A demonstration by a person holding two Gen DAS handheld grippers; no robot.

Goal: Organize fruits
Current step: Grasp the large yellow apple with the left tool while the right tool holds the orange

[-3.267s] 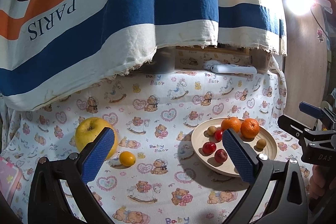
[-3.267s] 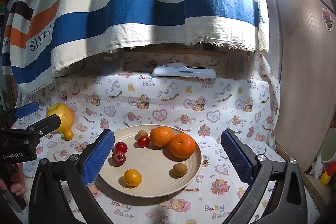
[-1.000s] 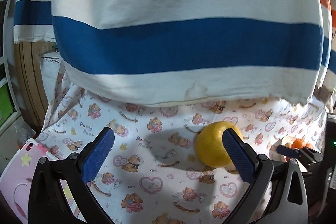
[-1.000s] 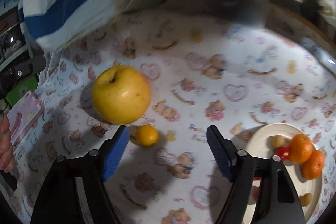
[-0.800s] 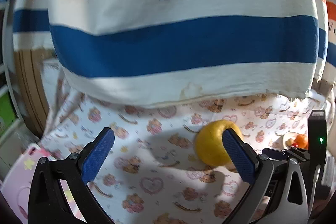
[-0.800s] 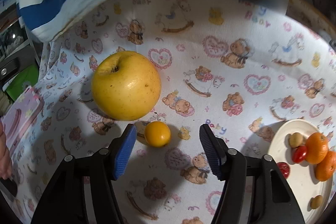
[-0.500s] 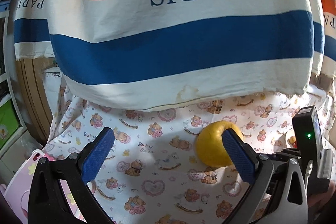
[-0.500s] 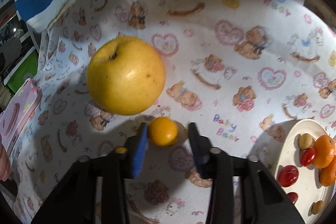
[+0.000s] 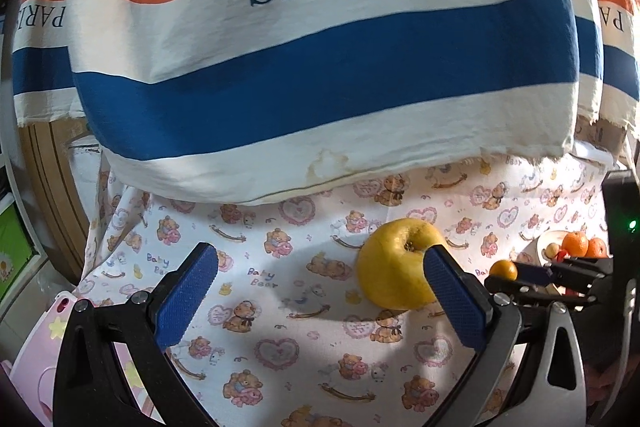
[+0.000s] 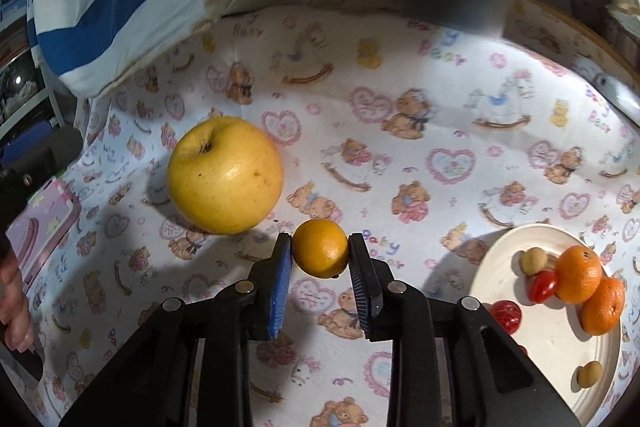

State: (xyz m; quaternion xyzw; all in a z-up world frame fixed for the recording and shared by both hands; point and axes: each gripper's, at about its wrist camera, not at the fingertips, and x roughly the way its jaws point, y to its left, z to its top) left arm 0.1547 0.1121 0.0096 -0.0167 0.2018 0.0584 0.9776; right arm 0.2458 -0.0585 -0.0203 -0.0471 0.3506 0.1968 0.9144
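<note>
Small orange (image 10: 320, 248) | right claw (image 10: 320, 263) clamped on it, angled downward

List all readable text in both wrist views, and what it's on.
"PARIS": striped cloth, printed upside down in the left wrist view; repeated at its left and right edges, cut off.
"Baby Bear": bear-print tablecloth, repeated across it.
"RIS": the same striped cloth in the right wrist view, cut off.
Nothing else is legible.

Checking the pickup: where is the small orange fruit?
In the right wrist view, the small orange fruit sits pinched in the right claw, right of the yellow apple.
</note>
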